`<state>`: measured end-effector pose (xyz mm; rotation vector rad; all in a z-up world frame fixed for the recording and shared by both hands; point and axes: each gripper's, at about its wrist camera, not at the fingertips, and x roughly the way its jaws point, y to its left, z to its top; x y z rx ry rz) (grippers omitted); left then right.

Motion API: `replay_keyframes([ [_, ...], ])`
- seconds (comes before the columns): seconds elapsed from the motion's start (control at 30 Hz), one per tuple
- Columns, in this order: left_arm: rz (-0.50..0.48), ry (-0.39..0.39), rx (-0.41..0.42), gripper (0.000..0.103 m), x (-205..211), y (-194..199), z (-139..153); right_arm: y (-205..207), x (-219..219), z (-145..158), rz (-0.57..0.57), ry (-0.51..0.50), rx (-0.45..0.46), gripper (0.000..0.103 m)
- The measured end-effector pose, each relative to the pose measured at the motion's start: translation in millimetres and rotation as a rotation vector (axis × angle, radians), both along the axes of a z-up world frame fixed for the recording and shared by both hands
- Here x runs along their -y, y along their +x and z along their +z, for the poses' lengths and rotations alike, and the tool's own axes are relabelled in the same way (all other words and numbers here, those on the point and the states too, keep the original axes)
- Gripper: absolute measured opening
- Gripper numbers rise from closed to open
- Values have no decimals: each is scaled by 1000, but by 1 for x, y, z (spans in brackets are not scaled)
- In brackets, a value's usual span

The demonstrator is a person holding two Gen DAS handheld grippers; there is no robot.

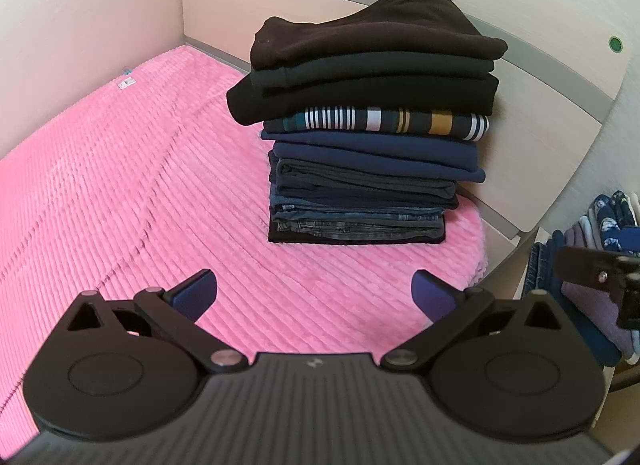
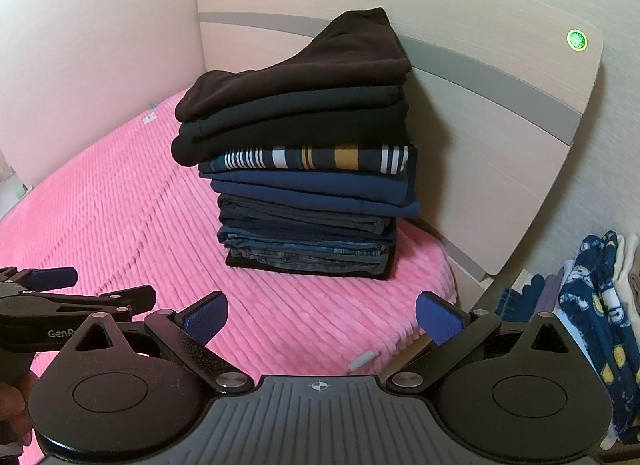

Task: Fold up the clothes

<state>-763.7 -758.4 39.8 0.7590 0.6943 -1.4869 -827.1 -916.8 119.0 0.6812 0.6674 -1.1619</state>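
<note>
A tall stack of folded clothes (image 1: 368, 125) stands on the pink ribbed bedspread (image 1: 120, 185) near the headboard; a dark brown garment (image 1: 372, 29) lies on top, then black, striped, navy and denim pieces. The stack also shows in the right wrist view (image 2: 304, 169). My left gripper (image 1: 314, 297) is open and empty, hovering above the bedspread in front of the stack. My right gripper (image 2: 322, 319) is open and empty, above the bed's near corner. The left gripper also shows at the left of the right wrist view (image 2: 80, 289).
A pale wooden headboard (image 2: 500, 113) rises behind the stack, with walls on the left. More clothes, blue patterned and purple, hang or pile beside the bed at the right (image 2: 592, 305). The bedspread (image 2: 120, 225) stretches left of the stack.
</note>
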Motion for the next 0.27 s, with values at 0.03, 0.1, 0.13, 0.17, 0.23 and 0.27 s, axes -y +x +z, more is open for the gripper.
replay_keyframes([
  [0.03, 1, 2, -1, 102, 0, 0, 0, 0, 0, 0, 1, 0, 0, 102],
  [0.1, 2, 3, -1, 102, 0, 0, -1, 0, -1, 0, 2, -1, -1, 102],
  [0.13, 2, 1, -1, 102, 0, -1, -1, 0, -1, 0, 2, 0, -1, 102],
  [0.17, 0, -2, -2, 102, 0, -1, 0, 0, -1, 0, 2, 0, -1, 102],
  [0.23, -6, -17, -6, 102, -2, -2, 1, 0, -1, 0, 2, 0, 0, 102],
  [0.27, -8, -28, -5, 102, -3, -2, 1, 0, -1, 0, 2, 0, -1, 102],
])
